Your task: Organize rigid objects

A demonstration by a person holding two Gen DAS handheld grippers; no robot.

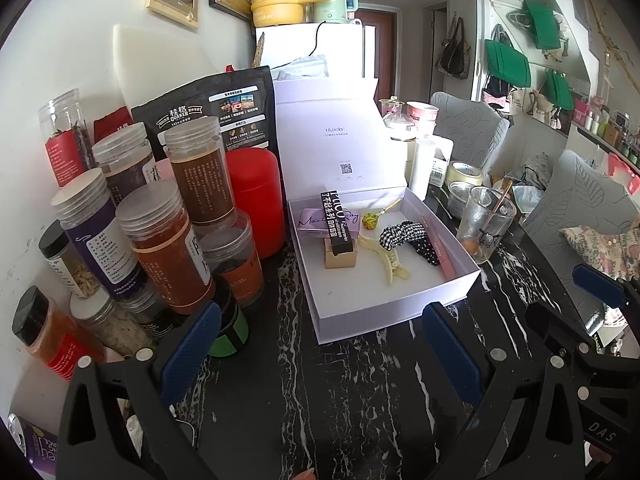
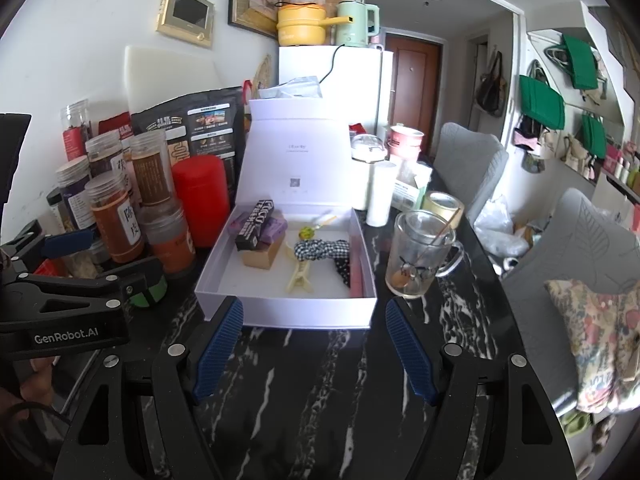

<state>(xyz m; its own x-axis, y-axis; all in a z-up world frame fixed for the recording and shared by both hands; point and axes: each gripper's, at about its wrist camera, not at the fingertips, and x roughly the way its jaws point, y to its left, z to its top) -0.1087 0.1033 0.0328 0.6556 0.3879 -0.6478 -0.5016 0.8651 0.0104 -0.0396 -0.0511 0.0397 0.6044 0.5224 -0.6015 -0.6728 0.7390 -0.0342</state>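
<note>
1. White box [image 2: 288,312], lid up at the back, on the black marble table [image 2: 312,380] between the jar cluster and the glass mug.
2. Contents: black carton [image 2: 254,226] lying across a tan box [image 2: 260,258] and purple packet; cream hair clip [image 2: 298,276]; checked scrunchie [image 2: 320,249]; yellow-green lollipop [image 2: 306,233]; pink item along the right wall.
3. Open room: bare table in front of the box; front half of the box floor is clear.
4. Left edge: jars [image 1: 160,248] and red canister [image 1: 256,200] crowd close beside the box.
5. Right edge: glass mug [image 2: 420,256] just beside the box.
6. Left gripper [image 1: 320,352]: jaws apart, nothing between.
7. Right gripper [image 2: 314,352]: jaws apart, empty.
8. Right view alone shows fingertips gripping the left tool.
9. Pink item's identity unclear.
</note>
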